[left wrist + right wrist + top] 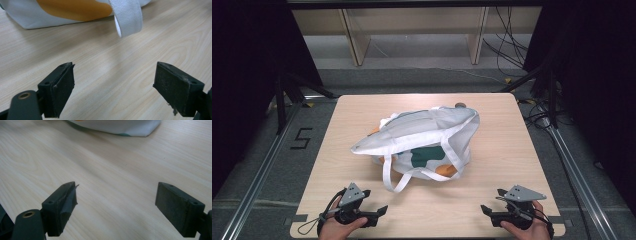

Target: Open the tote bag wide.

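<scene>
A white bag [422,137] with green and orange patches lies at the middle of the table [507,150]; its contents are hidden, and the print is folded under and unreadable. Left gripper [379,212] and right gripper [486,210] rest near the front edge, jaws apart, holding nothing. The floor mark [301,138] reads "5".

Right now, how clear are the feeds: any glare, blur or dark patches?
High view: table evenly lit, surroundings dark, tote bag sharp. Left gripper view: soft shadow under the bag strap, the near jaws slightly soft. Right gripper view: pale sheen on the wood, bag edge blurred.
</scene>
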`<state>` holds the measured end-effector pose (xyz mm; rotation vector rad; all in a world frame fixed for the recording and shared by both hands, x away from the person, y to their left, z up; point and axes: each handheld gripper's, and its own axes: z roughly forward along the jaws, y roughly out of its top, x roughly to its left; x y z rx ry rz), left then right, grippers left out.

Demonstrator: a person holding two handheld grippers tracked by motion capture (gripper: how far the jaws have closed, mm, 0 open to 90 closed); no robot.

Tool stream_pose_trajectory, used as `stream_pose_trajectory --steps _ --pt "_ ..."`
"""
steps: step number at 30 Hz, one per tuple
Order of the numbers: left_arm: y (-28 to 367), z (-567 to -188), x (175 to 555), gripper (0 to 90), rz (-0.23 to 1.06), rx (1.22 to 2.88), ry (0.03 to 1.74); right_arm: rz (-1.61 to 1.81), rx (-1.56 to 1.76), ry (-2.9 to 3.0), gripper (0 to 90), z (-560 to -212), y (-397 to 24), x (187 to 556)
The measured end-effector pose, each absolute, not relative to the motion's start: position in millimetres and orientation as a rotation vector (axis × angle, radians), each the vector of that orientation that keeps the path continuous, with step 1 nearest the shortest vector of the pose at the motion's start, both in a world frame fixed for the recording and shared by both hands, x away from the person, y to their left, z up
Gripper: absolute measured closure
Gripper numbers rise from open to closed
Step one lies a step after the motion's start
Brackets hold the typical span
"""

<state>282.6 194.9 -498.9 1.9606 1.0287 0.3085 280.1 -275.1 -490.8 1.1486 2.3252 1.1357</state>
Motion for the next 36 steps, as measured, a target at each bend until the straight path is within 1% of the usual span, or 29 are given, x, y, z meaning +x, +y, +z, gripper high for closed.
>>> stream_pose_trajectory --steps 13,15,17,19,21,22,24,25,29,31,32,34,35,36 --pt "194.7 -498.5 282.6 16.0 0.32 1.967 1.026 1.119 1.161 2.312 18.4 -490.3 -275.4 280.0" --pt "196.5 -497.5 283.4 16.0 0.328 1.992 1.027 1.126 1.185 2.31 17.9 -489.8 -274.9 279.4" --pt "195.7 -497.1 283.1 16.2 0.311 1.972 1.027 1.123 1.123 2.311 17.4 -489.6 -277.1 282.8" --pt "195.7 -495.6 283.6 16.6 0.314 1.965 1.018 1.138 1.183 2.305 16.3 -488.8 -274.4 281.4" --pt "198.3 -493.3 285.3 17.5 0.337 1.996 0.994 1.148 1.145 2.302 16.3 -486.9 -275.1 285.2" --pt "197.2 -492.5 285.4 18.1 0.326 1.965 1.019 1.144 1.123 2.307 16.7 -485.1 -275.7 287.3" --pt "200.1 -487.6 287.5 19.8 0.336 1.973 1.006 1.175 1.161 2.295 17.8 -480.4 -273.0 289.0" --pt "201.3 -485.4 288.4 22.9 0.343 1.963 1.005 1.172 1.088 2.291 19.9 -477.7 -274.9 293.5" --pt "205.5 -474.5 292.6 34.6 0.355 1.954 0.992 1.202 1.104 2.276 27.9 -462.5 -270.4 298.5" --pt "207.4 -468.5 295.1 47.5 0.36 1.966 0.958 1.208 1.032 2.265 32.1 -453.2 -270.4 306.2" --pt "207.8 -465.3 296.5 52.6 0.354 1.962 0.963 1.212 1.017 2.261 37.2 -447.9 -269.5 309.0" --pt "208.0 -456.8 302.6 63.9 0.391 1.966 0.921 1.241 0.977 2.246 46.1 -436.2 -266.2 314.9" --pt "208.0 -452.2 306.6 67.6 0.39 1.971 0.9 1.244 0.964 2.241 50.4 -429.7 -264.1 318.2" --pt "207.6 -447.3 310.8 73.2 0.408 1.965 0.89 1.244 0.972 2.241 55.5 -422.0 -260.7 319.2"
